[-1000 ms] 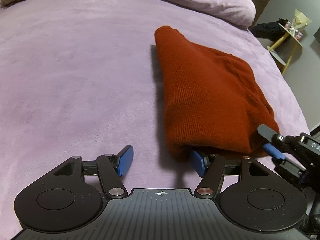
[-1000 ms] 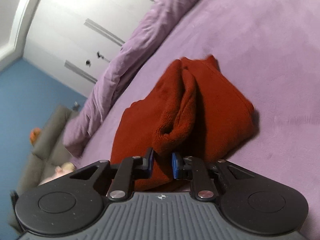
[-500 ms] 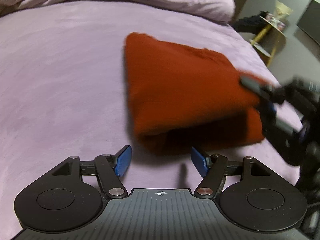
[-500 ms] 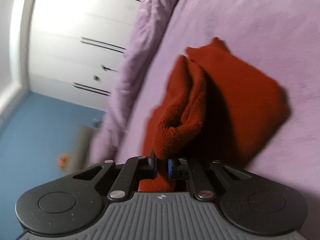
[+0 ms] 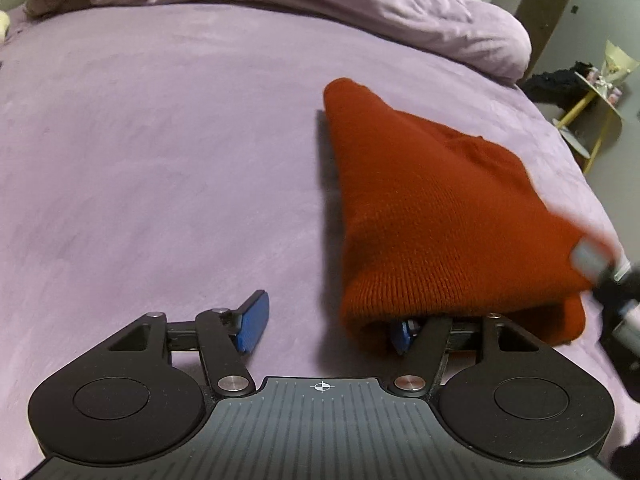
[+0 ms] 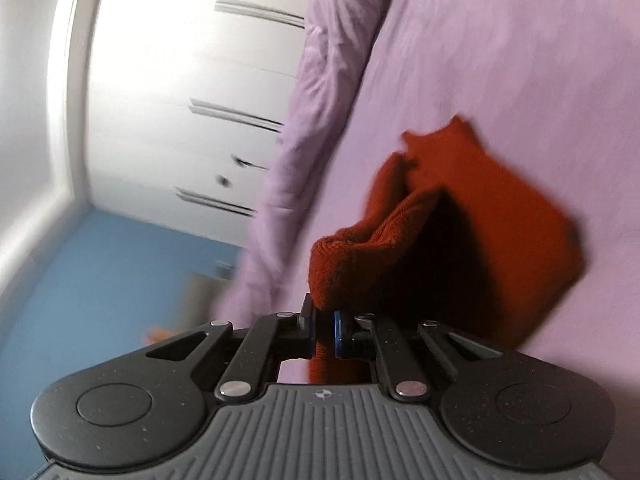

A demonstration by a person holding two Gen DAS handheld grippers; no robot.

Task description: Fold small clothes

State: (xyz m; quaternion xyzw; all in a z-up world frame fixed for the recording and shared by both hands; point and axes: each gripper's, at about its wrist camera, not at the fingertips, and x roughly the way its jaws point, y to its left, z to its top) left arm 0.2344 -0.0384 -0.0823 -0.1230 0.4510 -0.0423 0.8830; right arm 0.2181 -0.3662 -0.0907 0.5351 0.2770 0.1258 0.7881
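1. A folded red sweater (image 5: 436, 216) lay on the purple bed (image 5: 160, 160), right of centre in the left wrist view.
2. The left gripper (image 5: 326, 322) was closing with its jaws still wide apart; its right finger sat under the sweater's near edge, its left finger (image 5: 252, 322) over bare bed.
3. The right gripper (image 6: 322, 334) was nearly together, clamped on a raised corner of the sweater (image 6: 460, 240).
4. A rumpled duvet (image 5: 320, 4) lay along the far side.

One red garment (image 5: 440, 216), seemingly folded.
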